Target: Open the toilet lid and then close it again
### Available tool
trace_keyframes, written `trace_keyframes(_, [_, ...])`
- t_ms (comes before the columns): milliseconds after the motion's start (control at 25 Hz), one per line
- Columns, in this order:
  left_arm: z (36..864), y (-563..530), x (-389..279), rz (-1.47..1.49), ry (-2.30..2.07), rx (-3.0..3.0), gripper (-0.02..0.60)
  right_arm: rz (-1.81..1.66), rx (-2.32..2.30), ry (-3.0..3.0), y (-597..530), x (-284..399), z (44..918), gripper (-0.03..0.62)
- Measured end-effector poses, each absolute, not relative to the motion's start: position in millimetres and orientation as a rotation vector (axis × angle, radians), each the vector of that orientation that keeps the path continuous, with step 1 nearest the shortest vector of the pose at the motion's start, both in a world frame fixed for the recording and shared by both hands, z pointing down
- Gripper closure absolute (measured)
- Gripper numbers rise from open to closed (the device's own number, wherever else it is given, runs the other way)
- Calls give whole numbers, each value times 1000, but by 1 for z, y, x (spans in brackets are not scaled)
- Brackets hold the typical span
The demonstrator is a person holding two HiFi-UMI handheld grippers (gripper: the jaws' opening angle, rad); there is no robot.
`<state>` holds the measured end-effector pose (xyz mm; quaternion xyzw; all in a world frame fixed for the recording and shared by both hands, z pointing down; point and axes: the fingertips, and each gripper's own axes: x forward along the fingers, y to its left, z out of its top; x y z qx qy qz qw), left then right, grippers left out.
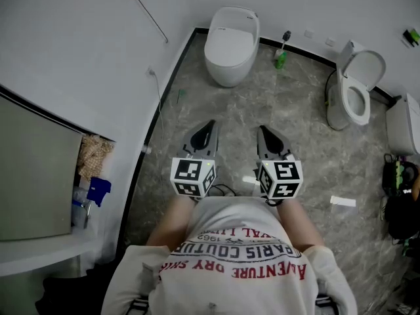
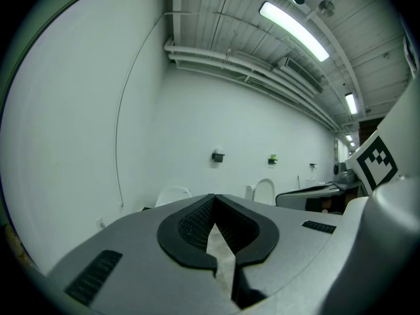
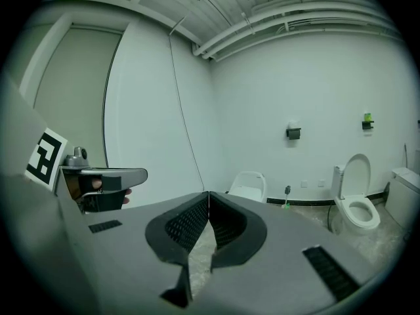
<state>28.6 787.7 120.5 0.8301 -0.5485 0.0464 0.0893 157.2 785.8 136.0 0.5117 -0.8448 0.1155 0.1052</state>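
Observation:
A white toilet (image 1: pixel 231 44) with its lid down stands by the far wall, ahead of me; it also shows small in the left gripper view (image 2: pixel 172 194) and in the right gripper view (image 3: pixel 249 186). A second toilet (image 1: pixel 357 90) at the right has its lid up (image 3: pixel 357 172). My left gripper (image 1: pixel 209 125) and right gripper (image 1: pixel 263 130) are held side by side at waist height, well short of both toilets. Their jaws meet at the tips with nothing between them (image 2: pixel 213 197) (image 3: pixel 209 194).
A green toilet brush (image 1: pixel 281 56) stands between the toilets. A white box (image 1: pixel 403 123) and a dark bag (image 1: pixel 397 202) sit at the right, with a white scrap (image 1: pixel 342 201) on the marbled floor. A counter (image 1: pixel 39 176) and wall close the left side.

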Motion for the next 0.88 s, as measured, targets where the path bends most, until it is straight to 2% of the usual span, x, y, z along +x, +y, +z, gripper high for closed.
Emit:
trace_keyframes(480, [137,759,19,133,-1653,2376,574,413,1447,-2489,753,153,152,579])
trace_keyframes(880, [150,689,45,181,-1740,2286,574,455,1323,-2549,669,175,165,579])
